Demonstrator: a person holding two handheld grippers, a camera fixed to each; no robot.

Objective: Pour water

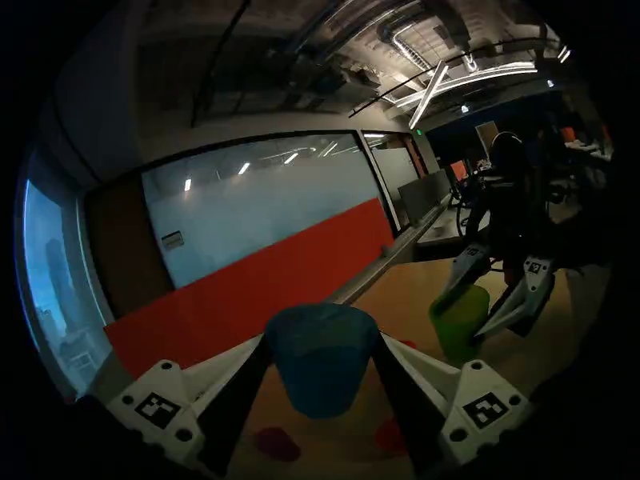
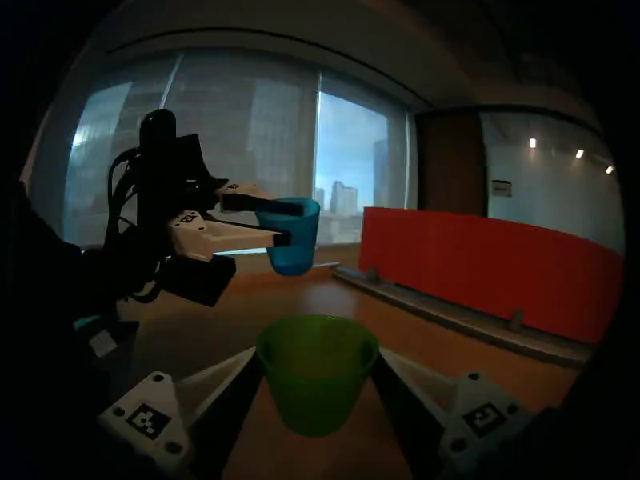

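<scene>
Status: both cups are lifted and the pour has not begun, as far as I can judge.

Left gripper point(image 1: 322, 352): jaws closed onto the blue cup point(image 1: 322, 376), one finger pressing each side. The cup is upright and clear of the tabletop point(image 1: 400, 292). In the right gripper view the same blue cup point(image 2: 292, 236) sits between the left gripper point(image 2: 290, 224) fingers, level, with no tilt.

Right gripper point(image 2: 318, 360): jaws clamped on the green cup point(image 2: 318, 384), also upright and held above the tabletop point(image 2: 448, 352). In the left gripper view the green cup point(image 1: 462, 308) hangs in the right gripper point(image 1: 458, 320), off to one side.

The cups are apart, not touching, with neither rim over the other.

Contents: I see no water line inside the green cup and judge it empty. The light is too dim to tell what is in the blue cup.

Left to do: bring one rim over the other cup, tilt, pour, then level.
</scene>
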